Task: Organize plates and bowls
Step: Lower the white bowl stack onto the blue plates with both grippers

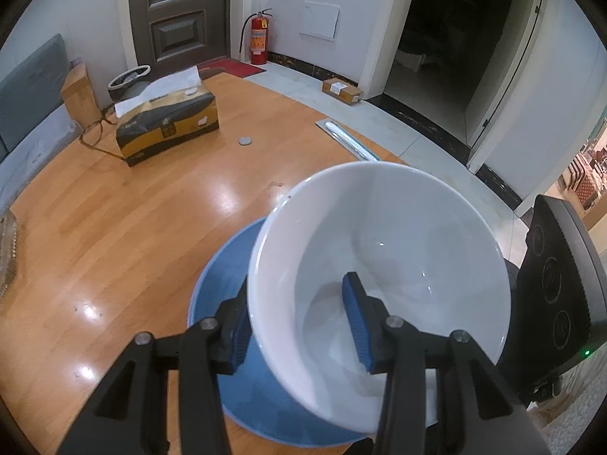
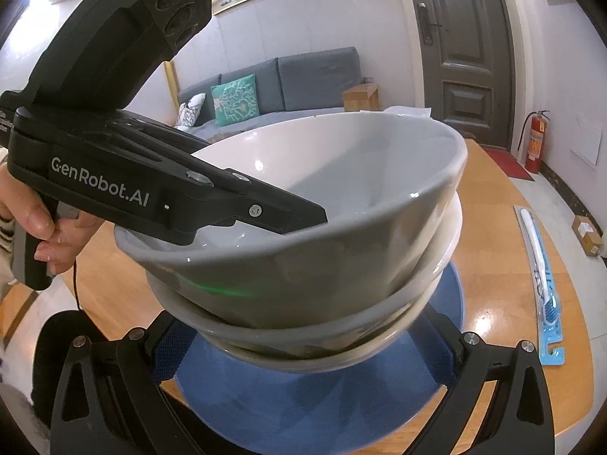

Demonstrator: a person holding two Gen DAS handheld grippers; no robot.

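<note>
My left gripper [image 1: 296,288] is shut on the rim of a white bowl [image 1: 398,246], one finger inside and one outside, and the bowl tilts. In the right wrist view this upper bowl [image 2: 341,265] sits nested in a second white bowl [image 2: 322,352] over a blue plate [image 2: 303,409] on the wooden table [image 1: 132,227]. The left gripper [image 2: 303,220] reaches in from the left, held by a hand [image 2: 41,227]. My right gripper [image 2: 303,326] has its fingers wide apart on either side of the lower bowl's base. The bowl's rim hides the fingertips, so contact is unclear.
A tissue box [image 1: 167,125], glasses [image 1: 95,132] and a small grey disc [image 1: 245,140] lie at the table's far left. A packaged toothbrush [image 2: 542,284] lies near the table's right edge. Beyond are a grey sofa [image 2: 284,83], a door and a fire extinguisher [image 1: 258,40].
</note>
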